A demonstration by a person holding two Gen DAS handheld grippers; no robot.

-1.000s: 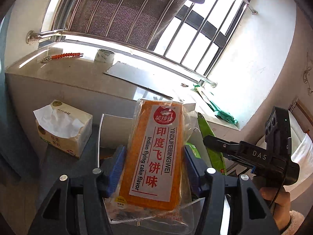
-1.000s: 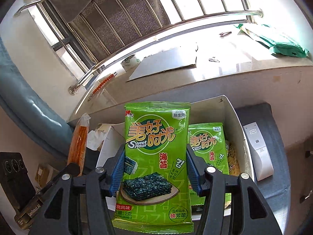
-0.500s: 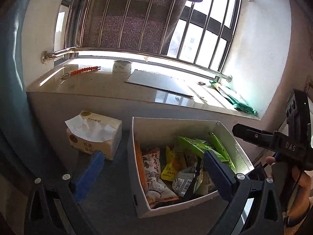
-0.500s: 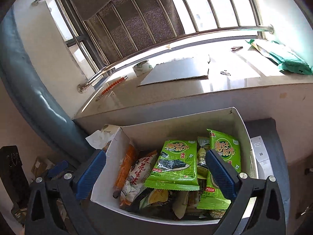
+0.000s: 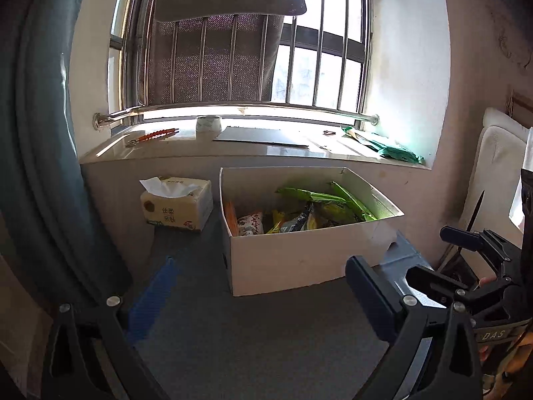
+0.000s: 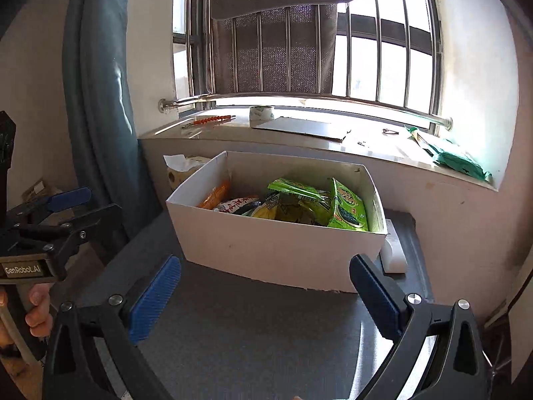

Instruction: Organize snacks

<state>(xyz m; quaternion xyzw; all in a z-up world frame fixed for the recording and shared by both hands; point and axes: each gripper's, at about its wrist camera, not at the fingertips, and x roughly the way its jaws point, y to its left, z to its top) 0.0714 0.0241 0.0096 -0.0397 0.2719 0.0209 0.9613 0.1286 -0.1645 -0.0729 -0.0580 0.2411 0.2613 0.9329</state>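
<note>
A white cardboard box stands on the grey table and holds several snack packs. It also shows in the right wrist view. The orange flying-cake pack stands at the box's left wall. Green seaweed packs lie at the right side. My left gripper is open and empty, in front of the box. My right gripper is open and empty, also in front of the box. Each gripper shows at the edge of the other's view.
A tissue box stands left of the white box. A white remote lies right of it. The windowsill behind carries a tape roll, a grey sheet and a green bag. A teal curtain hangs at left.
Both grippers let go of their packs, the orange cake pack and a green seaweed pack, into the box. Both opened and pulled back from the box.
</note>
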